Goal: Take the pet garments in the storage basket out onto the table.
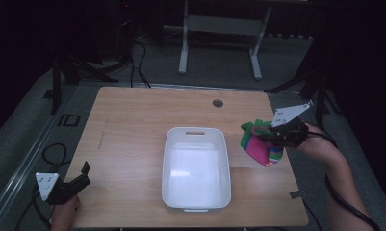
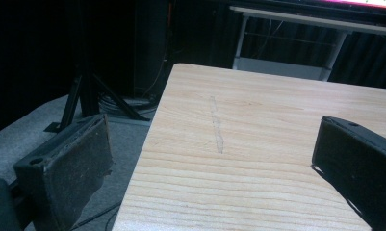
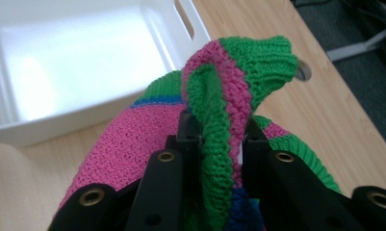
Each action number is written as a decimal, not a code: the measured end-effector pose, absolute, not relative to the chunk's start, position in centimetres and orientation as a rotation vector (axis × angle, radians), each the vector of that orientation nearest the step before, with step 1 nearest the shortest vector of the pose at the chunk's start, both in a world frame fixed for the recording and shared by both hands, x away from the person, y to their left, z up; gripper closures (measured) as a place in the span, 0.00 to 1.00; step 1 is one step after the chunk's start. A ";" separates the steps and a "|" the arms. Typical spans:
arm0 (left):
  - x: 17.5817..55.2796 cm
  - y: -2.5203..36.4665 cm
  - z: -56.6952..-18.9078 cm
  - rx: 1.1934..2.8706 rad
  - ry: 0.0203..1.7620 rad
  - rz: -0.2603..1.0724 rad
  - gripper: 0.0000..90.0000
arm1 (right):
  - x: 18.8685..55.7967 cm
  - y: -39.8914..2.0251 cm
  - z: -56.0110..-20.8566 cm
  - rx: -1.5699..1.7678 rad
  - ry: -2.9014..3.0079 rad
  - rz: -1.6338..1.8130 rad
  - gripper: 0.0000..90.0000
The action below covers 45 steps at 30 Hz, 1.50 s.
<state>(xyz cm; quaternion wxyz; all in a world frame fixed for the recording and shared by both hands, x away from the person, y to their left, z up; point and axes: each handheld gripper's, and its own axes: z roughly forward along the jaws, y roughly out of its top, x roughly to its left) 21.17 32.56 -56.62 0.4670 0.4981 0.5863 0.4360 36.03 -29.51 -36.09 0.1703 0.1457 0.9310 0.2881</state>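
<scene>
Left gripper (image 1: 82, 177) idles at the table's near corner, well left of the white bin (image 1: 196, 168), jaws spread, nothing between them.

The bin sits mid-table (image 2: 258, 125), empty as far as I can see.

Right gripper (image 1: 277, 136), just right of the bin toward its far end, is clamped on a fold of a knitted pink-and-green item (image 3: 219, 120), which bunches below the jaws; whether it is clear of the wood I cannot tell.

Judgement: pickup done. If the bin is the goal, carry-over and release remain.
</scene>
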 end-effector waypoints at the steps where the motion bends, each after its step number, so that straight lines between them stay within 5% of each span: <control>1: 21.2 32.6 -56.6 1.223 1.438 1.070 0.01 | 36.1 -29.5 -36.5 0.415 2.648 0.818 0.85; 27: 21.2 32.6 -56.6 1.223 1.437 1.067 0.01 | 39.4 -29.4 -50.1 0.636 2.695 0.797 0.84; 40: 21.1 32.6 -56.6 1.223 1.436 1.069 0.01 | 39.5 -28.3 -53.3 0.688 2.726 0.791 0.82; 45: 21.1 32.6 -56.6 1.223 1.436 1.068 0.01 | 39.5 -28.3 -52.8 0.698 2.744 0.803 0.75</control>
